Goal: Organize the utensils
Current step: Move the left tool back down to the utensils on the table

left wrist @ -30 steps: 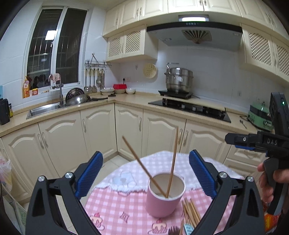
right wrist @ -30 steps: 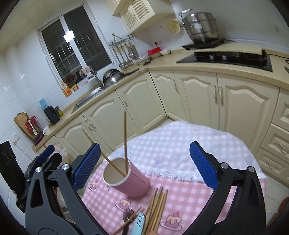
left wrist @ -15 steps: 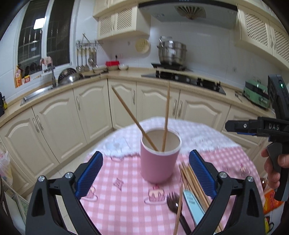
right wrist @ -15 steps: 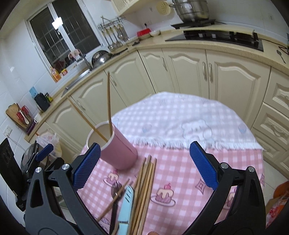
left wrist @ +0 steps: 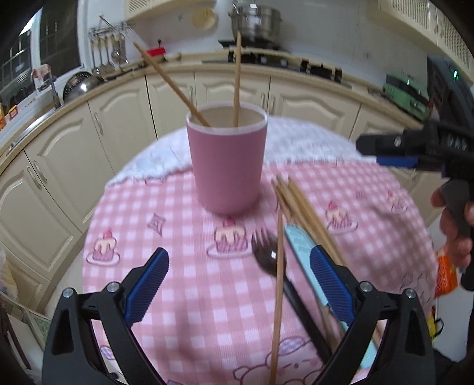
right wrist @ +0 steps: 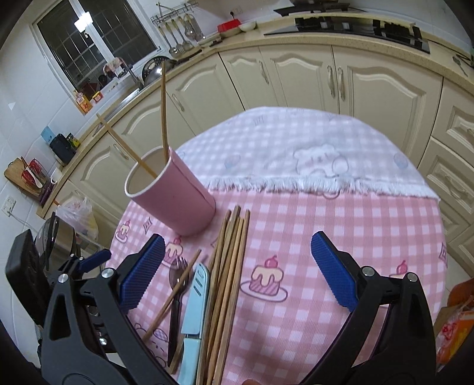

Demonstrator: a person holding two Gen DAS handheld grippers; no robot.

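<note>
A pink cup stands on the pink checked tablecloth with two wooden chopsticks leaning in it; it also shows in the right wrist view. Beside it lie a bundle of chopsticks, a light blue knife, a dark fork and one loose chopstick across the fork. My left gripper is open and empty above the near table, over the fork. My right gripper is open and empty over the chopstick bundle.
Cream kitchen cabinets and a counter curve behind the round table. A sink, hanging ladles, a steel pot and a hob sit on the counter. An orange bag lies past the table's right edge.
Both grippers have come down and closer to the table, so the cup and utensils loom larger. Both stay open. The cup and utensils have not moved.
</note>
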